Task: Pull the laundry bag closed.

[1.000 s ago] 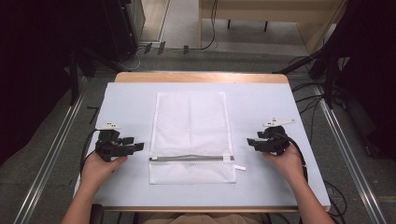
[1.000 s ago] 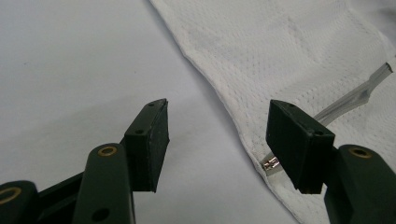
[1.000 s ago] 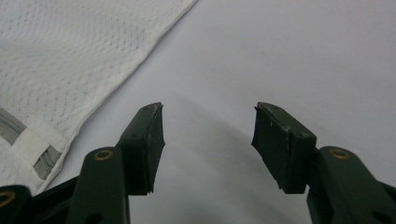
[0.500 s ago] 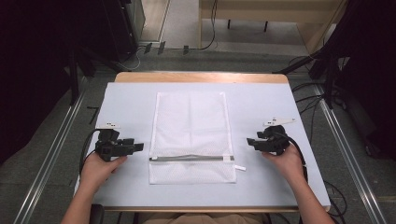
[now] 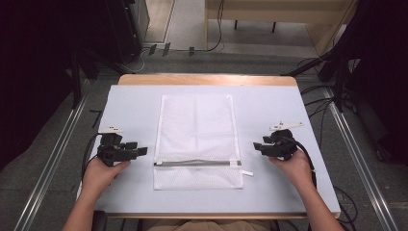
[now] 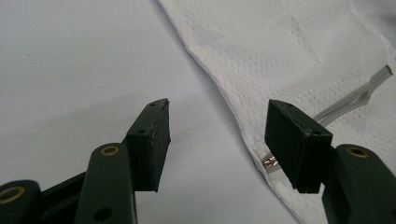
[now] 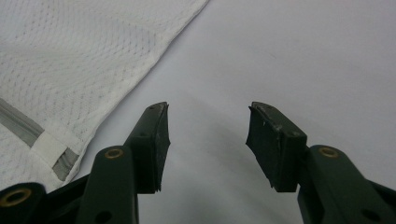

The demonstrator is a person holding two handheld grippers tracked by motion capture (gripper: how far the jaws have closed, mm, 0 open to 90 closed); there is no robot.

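A white mesh bag lies flat in the middle of the table, its grey zipper running across near the front end. My left gripper rests on the table just left of the bag, open, jaws pointing at the bag's edge. On the bag's other side my right gripper is open as well; its jaws have just been closing a little, with only bare table between them. The bag's corner and zipper end lie to the left of those jaws.
The table top is pale grey with a wooden rim at the back. A small white tab sticks out at the zipper's right end. Metal rails and cables run along the floor on both sides.
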